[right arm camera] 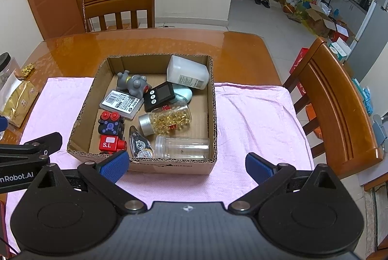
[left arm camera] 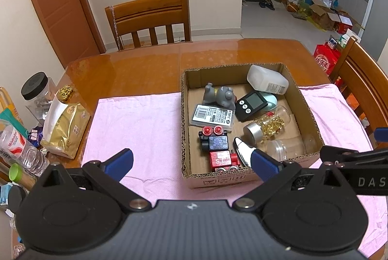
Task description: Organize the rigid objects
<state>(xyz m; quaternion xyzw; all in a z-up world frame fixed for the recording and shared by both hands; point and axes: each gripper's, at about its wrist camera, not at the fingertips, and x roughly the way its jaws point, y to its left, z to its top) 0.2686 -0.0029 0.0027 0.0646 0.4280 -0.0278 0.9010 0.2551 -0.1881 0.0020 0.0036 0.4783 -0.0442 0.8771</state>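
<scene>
Here, both the left gripper (left arm camera: pixel 191 163) and right gripper (right arm camera: pixel 187 167) hovered released and empty before the cardboard box (right arm camera: pixel 169 166), which held the toys, bottles and timer on the pink cloth (right arm camera: pixel 254 119) covering the bench (right arm camera: pixel 157 41).

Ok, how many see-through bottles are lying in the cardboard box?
2: the gold-capsule bottle with a silver cap mid-box, and the empty clear bottle against the near wall. Others could be hidden beneath.
</scene>
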